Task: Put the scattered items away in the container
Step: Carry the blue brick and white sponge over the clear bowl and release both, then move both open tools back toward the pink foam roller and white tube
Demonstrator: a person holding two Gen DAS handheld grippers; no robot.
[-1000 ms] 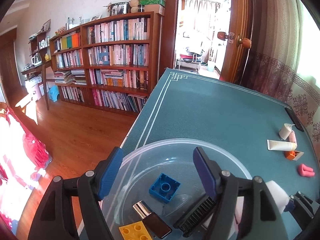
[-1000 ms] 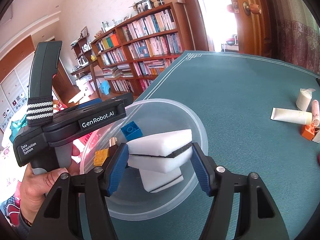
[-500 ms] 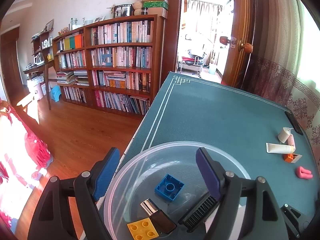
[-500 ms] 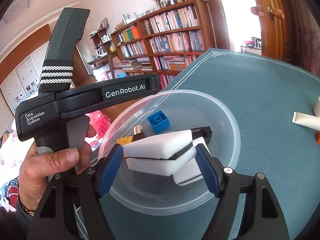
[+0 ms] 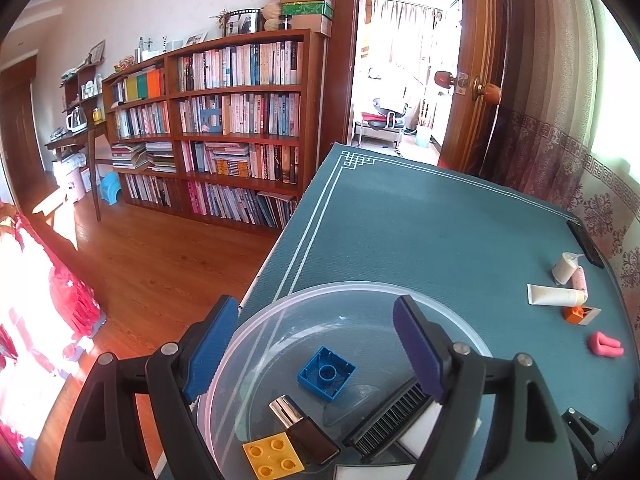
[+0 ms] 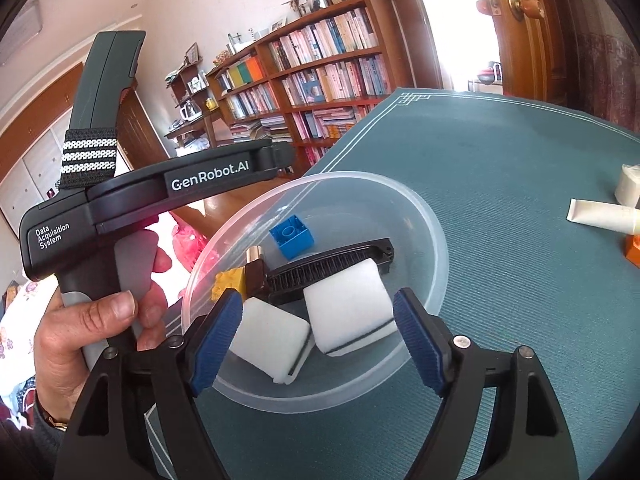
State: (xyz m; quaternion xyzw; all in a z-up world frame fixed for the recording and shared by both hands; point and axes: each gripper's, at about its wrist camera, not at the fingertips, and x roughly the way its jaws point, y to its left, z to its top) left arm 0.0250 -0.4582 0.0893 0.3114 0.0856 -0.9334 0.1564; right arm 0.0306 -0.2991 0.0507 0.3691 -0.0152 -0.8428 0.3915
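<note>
Sponges [image 6: 344, 312] clear only right-wrist

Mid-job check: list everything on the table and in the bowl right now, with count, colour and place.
bowl: 1, clear plastic, near table edge
sponges: 2, white, in bowl
brush: 1, black, in bowl
blue brick: 1, in bowl
yellow brick: 1, in bowl
lighter: 1, silver and brown, in bowl
tubes: 2, white, far right of table
orange piece: 1, beside tubes
pink item: 1, right
table: 1, teal cover
left tongs: open, over bowl
right tongs: open, over bowl
</note>
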